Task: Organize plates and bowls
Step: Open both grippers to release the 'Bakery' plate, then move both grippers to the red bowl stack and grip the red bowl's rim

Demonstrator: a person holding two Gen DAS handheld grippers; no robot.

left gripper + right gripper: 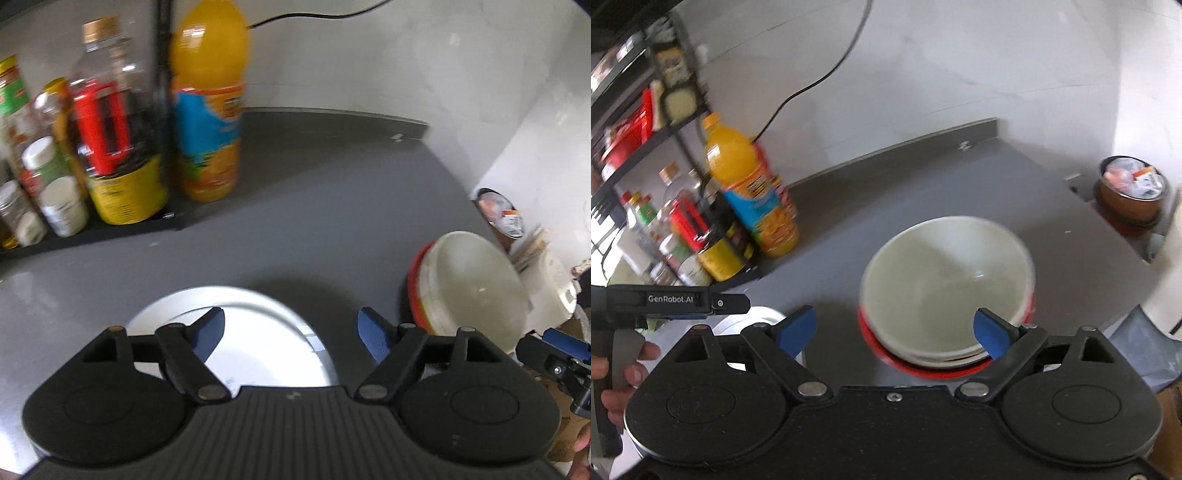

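Left gripper (290, 330): jaws spread, empty, over white plate (258, 332), lower centre. Right gripper (894, 330): jaws spread, empty, at stacked bowls (945, 288), centre-right. Advice: clamp rims squarely; lift level.

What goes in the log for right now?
left gripper: open, over plate | right gripper: open, by stacked bowls | nothing held

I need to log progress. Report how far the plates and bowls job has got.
Looks done: the white bowls sit nested on the red bowl as one stack on the grey countertop.
In hand: nothing. The left tool is open above the white round plate; the right tool is open at the stack.
Left: the plate lies apart from the bowls, not yet placed.
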